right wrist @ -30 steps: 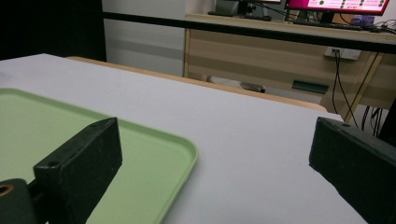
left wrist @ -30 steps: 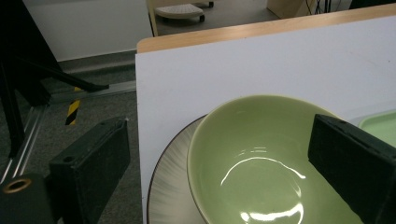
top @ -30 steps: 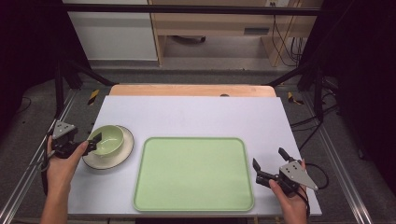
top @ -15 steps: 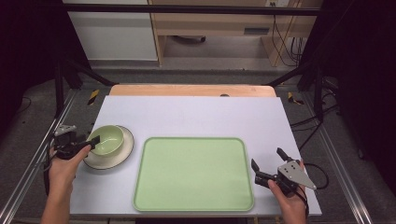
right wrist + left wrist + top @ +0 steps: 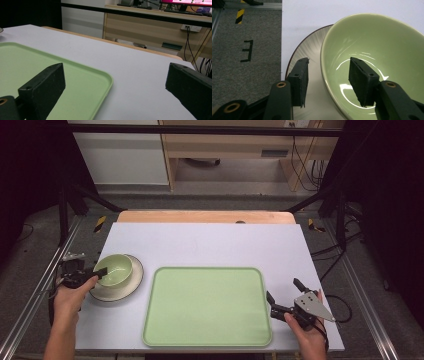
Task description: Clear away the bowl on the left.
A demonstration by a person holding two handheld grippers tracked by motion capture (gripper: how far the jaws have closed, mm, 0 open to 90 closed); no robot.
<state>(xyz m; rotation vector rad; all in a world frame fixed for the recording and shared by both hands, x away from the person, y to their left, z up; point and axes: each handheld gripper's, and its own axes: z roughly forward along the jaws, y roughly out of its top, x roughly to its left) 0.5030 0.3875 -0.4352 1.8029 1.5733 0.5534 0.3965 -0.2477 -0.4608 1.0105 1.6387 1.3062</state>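
A pale green bowl sits on a white plate at the table's left side. My left gripper is open, its jaws straddling the bowl's near rim: one jaw stands inside the bowl, the other outside over the plate, with a gap on both sides of the rim in the left gripper view. A large light green tray lies empty in the middle. My right gripper is open just off the tray's right edge, low over the table, with the tray's corner between its jaws.
The white tabletop stretches beyond the tray to a wooden strip at the far edge. Grey floor and a metal rail lie left of the table. A wooden cabinet and cables stand behind the table.
My left gripper has tipped down and moved in onto the bowl, so its jaws now straddle the rim. The right gripper has barely shifted.
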